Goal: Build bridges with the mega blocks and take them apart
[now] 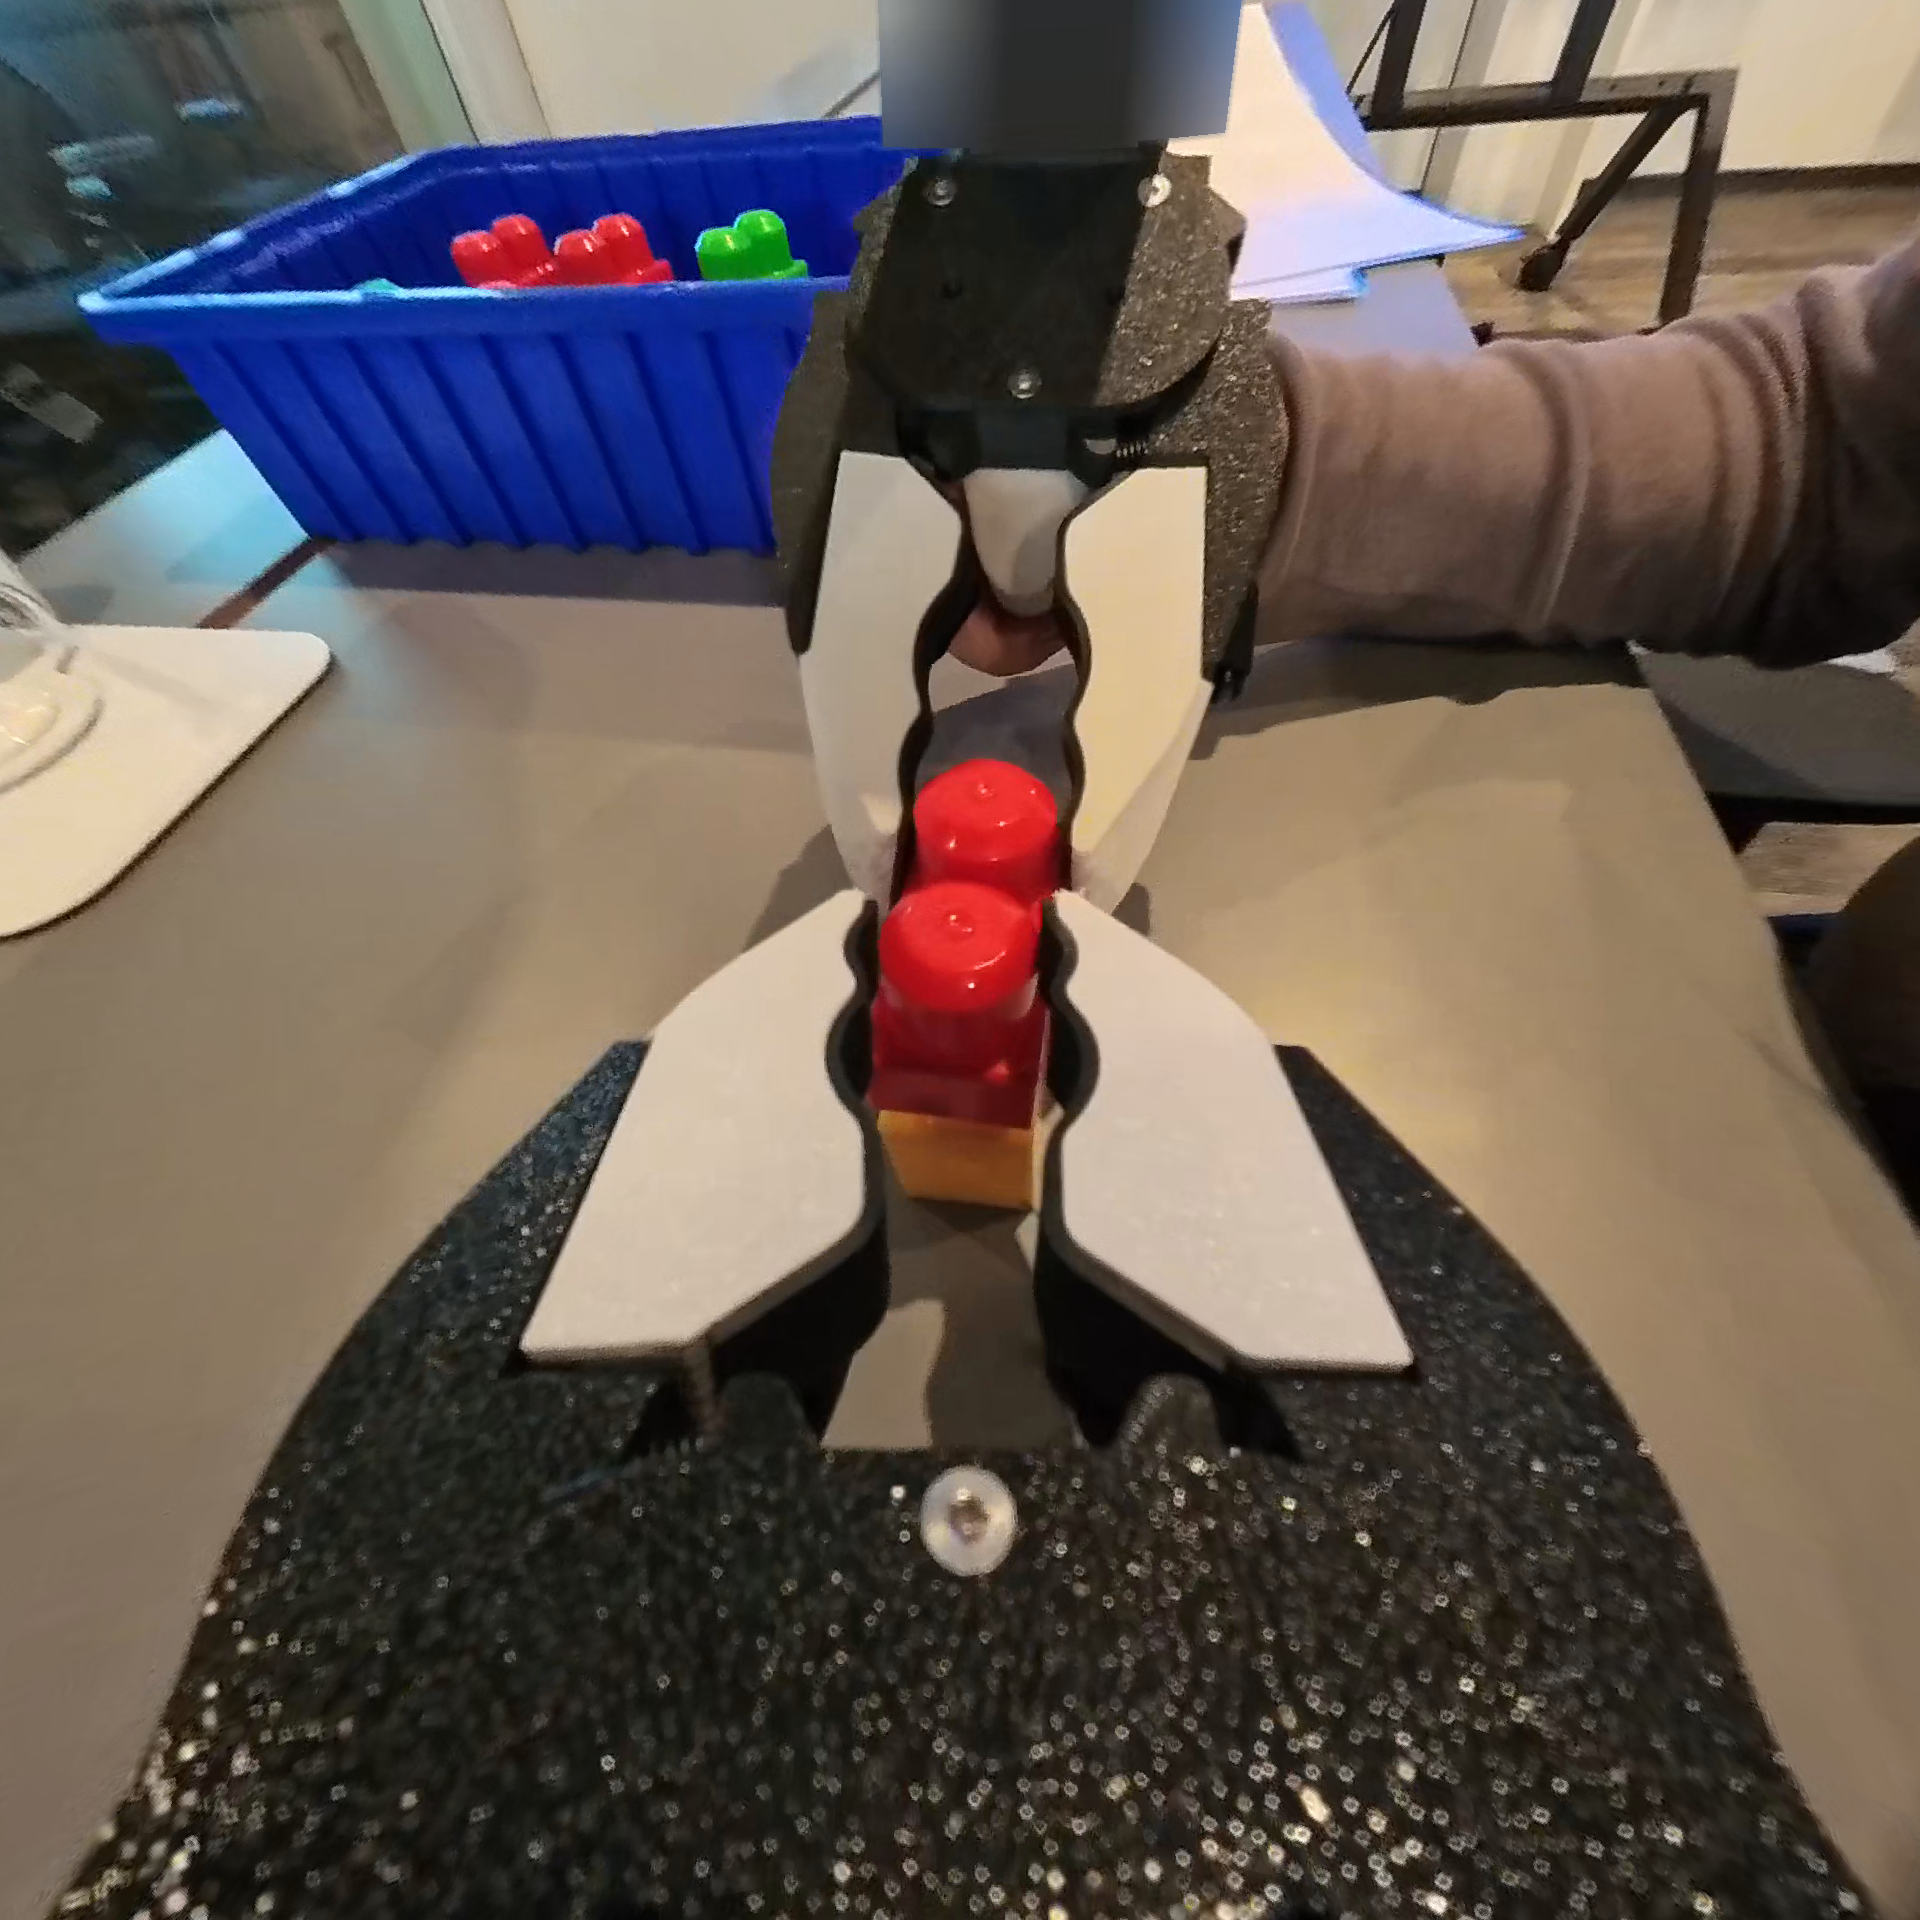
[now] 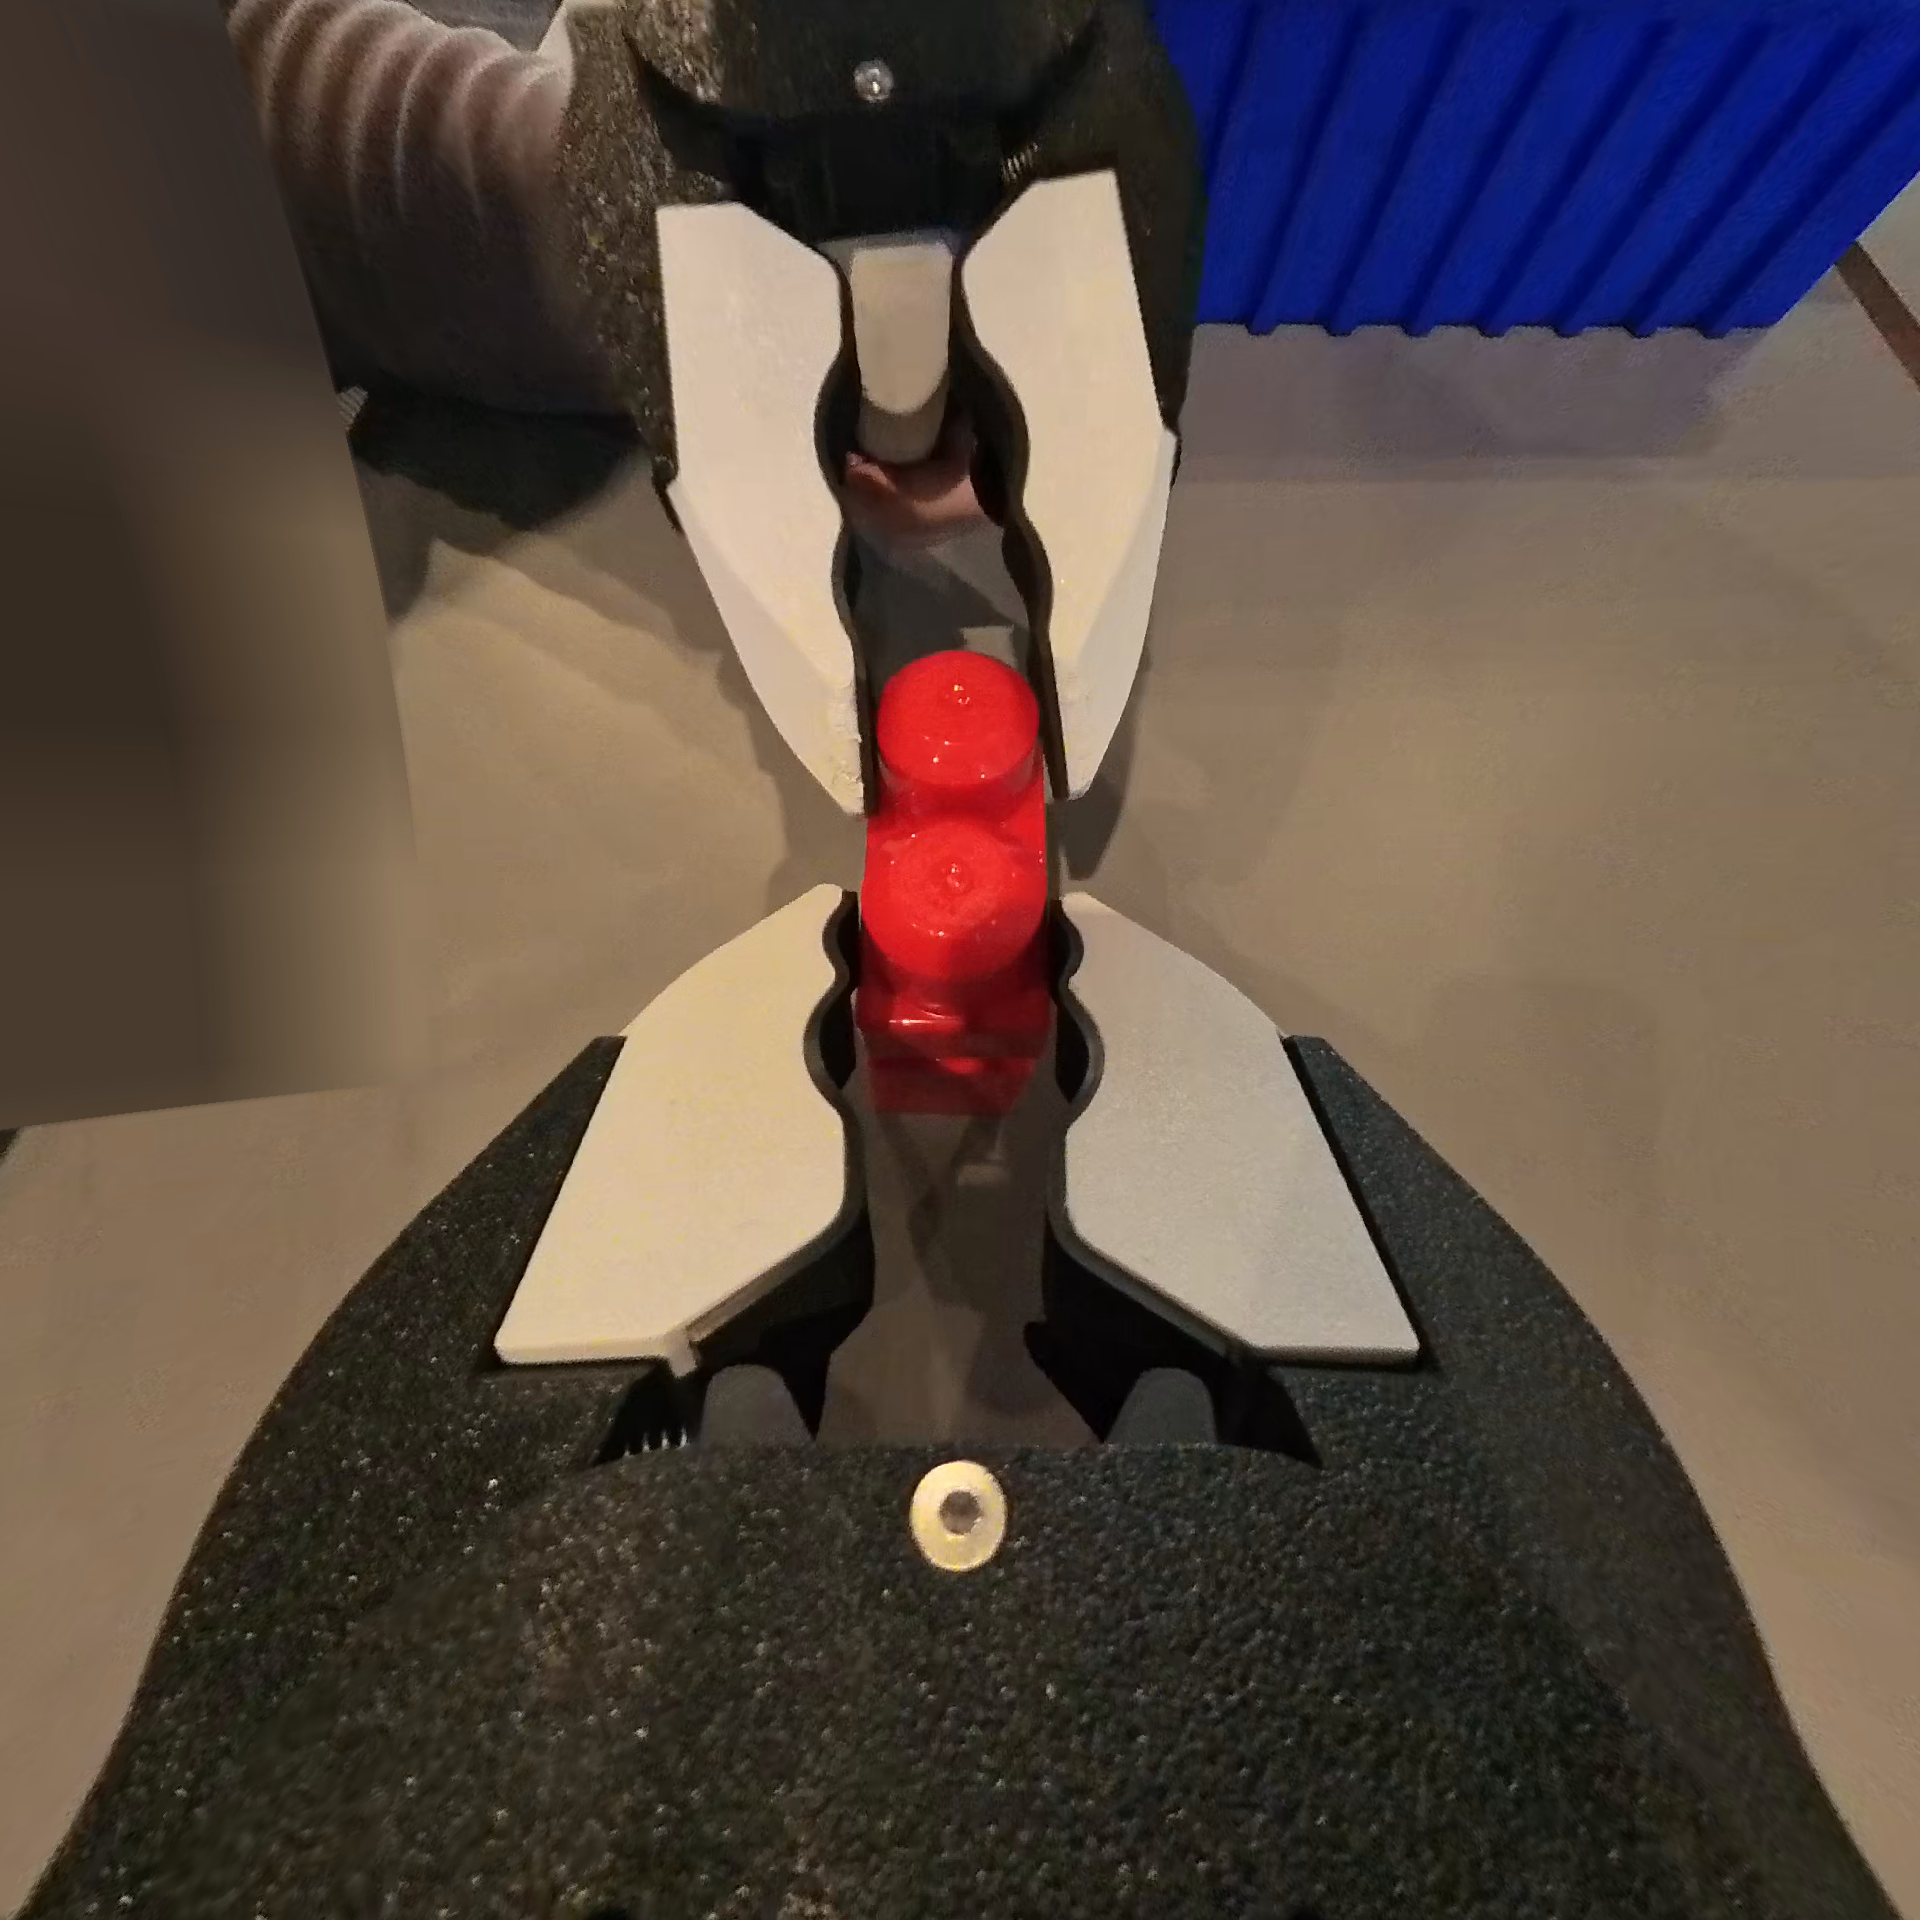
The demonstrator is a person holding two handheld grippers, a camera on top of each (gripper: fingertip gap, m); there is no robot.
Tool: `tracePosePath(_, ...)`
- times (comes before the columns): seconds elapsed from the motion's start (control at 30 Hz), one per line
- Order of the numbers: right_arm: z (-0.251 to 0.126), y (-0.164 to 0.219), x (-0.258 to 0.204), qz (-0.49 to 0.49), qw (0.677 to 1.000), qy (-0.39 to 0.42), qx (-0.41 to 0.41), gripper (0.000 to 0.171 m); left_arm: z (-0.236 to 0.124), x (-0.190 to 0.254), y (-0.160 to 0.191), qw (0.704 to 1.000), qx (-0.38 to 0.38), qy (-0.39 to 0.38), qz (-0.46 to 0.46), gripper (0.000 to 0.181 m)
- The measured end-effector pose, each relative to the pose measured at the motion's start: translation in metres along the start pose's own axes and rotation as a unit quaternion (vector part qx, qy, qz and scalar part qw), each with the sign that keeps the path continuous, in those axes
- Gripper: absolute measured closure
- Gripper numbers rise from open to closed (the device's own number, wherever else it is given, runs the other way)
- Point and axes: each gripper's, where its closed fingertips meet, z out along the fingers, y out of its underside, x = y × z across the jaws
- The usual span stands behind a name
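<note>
A red two-stud mega block (image 1: 956, 987) sits with its near end on a yellow block (image 1: 961, 1158) on the grey table (image 1: 416, 935). My left gripper (image 1: 954, 920) is shut on the red block's near end. My right gripper (image 1: 982, 842) faces it from the far side, with its fingers against the far stud. In the right wrist view, my right gripper (image 2: 956, 904) is shut on the near end of the red block (image 2: 951, 997), and the left gripper (image 2: 961, 774) clamps the far stud. The yellow block is hidden there.
A blue ribbed bin (image 1: 468, 416) stands at the back left, holding red blocks (image 1: 561, 255) and a green block (image 1: 748, 249); it also shows in the right wrist view (image 2: 1558, 156). A white pad (image 1: 125, 748) lies at the left. A person's sleeve (image 1: 1558, 488) reaches in from the right. The grippers are tip to tip, or close to it.
</note>
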Motion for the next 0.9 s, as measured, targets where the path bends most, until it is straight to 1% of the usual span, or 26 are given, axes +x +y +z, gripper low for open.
tracePosePath(0.1,0.000,0.000,0.000,-0.006,1.000,0.006,0.004,0.136,0.000,0.000,0.001,1.000,-0.001,0.003,-0.004,0.152)
tracePosePath(0.17,-0.003,-0.004,0.001,0.001,1.000,0.010,0.019,0.127,0.000,0.000,0.001,1.000,-0.001,0.001,-0.003,0.152)
tracePosePath(0.2,-0.005,-0.006,0.002,0.007,0.999,0.011,0.032,0.127,0.000,0.000,0.001,1.000,-0.001,0.001,-0.003,0.152)
tracePosePath(0.3,-0.012,-0.013,0.004,0.022,0.998,0.005,0.063,0.133,0.000,0.000,0.001,1.000,-0.001,0.000,-0.002,0.152)
tracePosePath(0.4,-0.012,-0.014,0.001,0.021,0.997,-0.001,0.070,0.142,-0.001,-0.001,0.001,1.000,-0.002,-0.004,-0.002,0.152)
tracePosePath(0.6,-0.010,-0.014,0.002,0.030,0.997,-0.003,0.068,0.142,-0.001,-0.002,0.002,1.000,0.000,-0.002,-0.011,0.152)
tracePosePath(0.9,-0.009,-0.014,0.004,0.059,0.996,-0.019,0.064,0.142,-0.001,-0.005,0.002,0.999,0.008,0.013,-0.051,0.152)
